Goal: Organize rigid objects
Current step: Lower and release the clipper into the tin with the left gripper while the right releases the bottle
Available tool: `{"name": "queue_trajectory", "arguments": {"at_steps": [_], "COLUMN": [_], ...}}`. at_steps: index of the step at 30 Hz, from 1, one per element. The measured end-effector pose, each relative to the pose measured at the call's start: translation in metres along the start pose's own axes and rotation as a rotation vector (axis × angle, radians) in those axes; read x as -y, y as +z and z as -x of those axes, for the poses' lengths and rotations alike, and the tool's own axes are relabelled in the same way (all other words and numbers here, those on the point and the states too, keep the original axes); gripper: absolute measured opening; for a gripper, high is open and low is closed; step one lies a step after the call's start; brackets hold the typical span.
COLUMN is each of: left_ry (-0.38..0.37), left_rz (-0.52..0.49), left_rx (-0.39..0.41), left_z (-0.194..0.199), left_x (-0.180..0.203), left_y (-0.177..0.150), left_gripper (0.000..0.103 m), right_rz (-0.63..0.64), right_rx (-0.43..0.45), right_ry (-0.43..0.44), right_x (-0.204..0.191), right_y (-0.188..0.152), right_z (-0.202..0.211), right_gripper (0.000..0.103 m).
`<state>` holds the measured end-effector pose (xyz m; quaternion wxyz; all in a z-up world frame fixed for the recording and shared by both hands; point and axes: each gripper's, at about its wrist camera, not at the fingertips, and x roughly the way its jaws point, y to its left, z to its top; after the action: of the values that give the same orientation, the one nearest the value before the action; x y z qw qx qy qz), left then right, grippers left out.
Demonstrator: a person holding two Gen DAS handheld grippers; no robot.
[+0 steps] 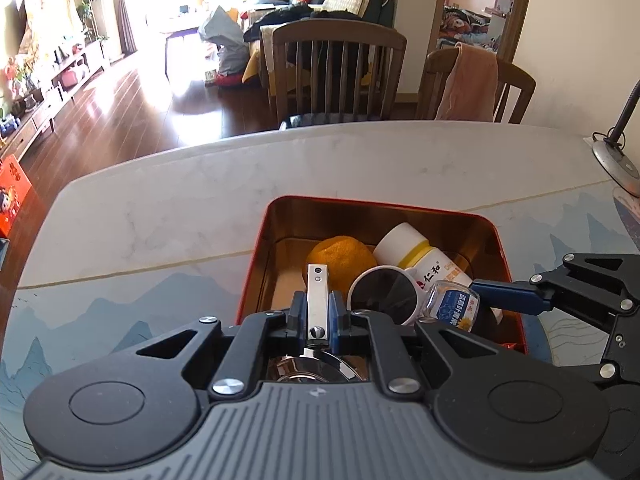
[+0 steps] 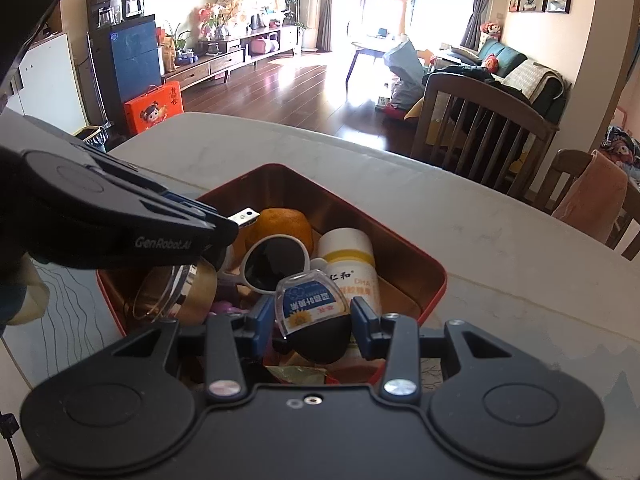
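A red tin box [image 1: 486,216] [image 2: 432,276] with a gold inside stands on the table. In it lie an orange [image 1: 340,258] [image 2: 284,224], a white pill bottle [image 1: 416,250] [image 2: 348,260], white sunglasses [image 1: 384,294] [image 2: 276,266] and a small clear blue-labelled bottle [image 1: 454,306] [image 2: 310,302]. My left gripper [image 1: 318,312] [image 2: 224,224] is shut on the metal handle [image 1: 317,300] [image 2: 245,216] of a glass-and-steel cup [image 2: 176,292], held over the box. My right gripper [image 2: 312,320] [image 1: 492,294] is open, its fingers either side of the small clear bottle.
The white marble table [image 1: 280,168] carries a blue mountain-print mat [image 1: 120,304]. A lamp base [image 1: 616,160] stands at the far right. Wooden chairs [image 1: 340,68] [image 2: 480,124] line the far edge. An orange gift box [image 2: 154,108] sits on the floor.
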<state>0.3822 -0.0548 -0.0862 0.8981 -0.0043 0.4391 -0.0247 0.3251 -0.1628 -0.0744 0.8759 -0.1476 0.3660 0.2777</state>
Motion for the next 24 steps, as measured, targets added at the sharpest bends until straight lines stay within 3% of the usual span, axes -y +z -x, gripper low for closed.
{"name": "queue_trajectory", "arguments": {"at_steps": [8,24], "left_ry": [0.002,0.017], "left_rz": [-0.001,0.026], "left_rx": [-0.016,-0.030], "left_z": [-0.007,0.001], "left_x": [-0.002,-0.003], "left_y": [0.003,0.004], "left_gripper": [0.011,0.013], "right_rz": [0.033,-0.030], "right_rx": [0.001,0.021], "right_ry": [-0.012,-0.021], "right_x": [-0.005,0.000], "right_y": [0.001,-0.001], "right_z": [-0.001,0.020], "right_gripper": [0.041,0.052]}}
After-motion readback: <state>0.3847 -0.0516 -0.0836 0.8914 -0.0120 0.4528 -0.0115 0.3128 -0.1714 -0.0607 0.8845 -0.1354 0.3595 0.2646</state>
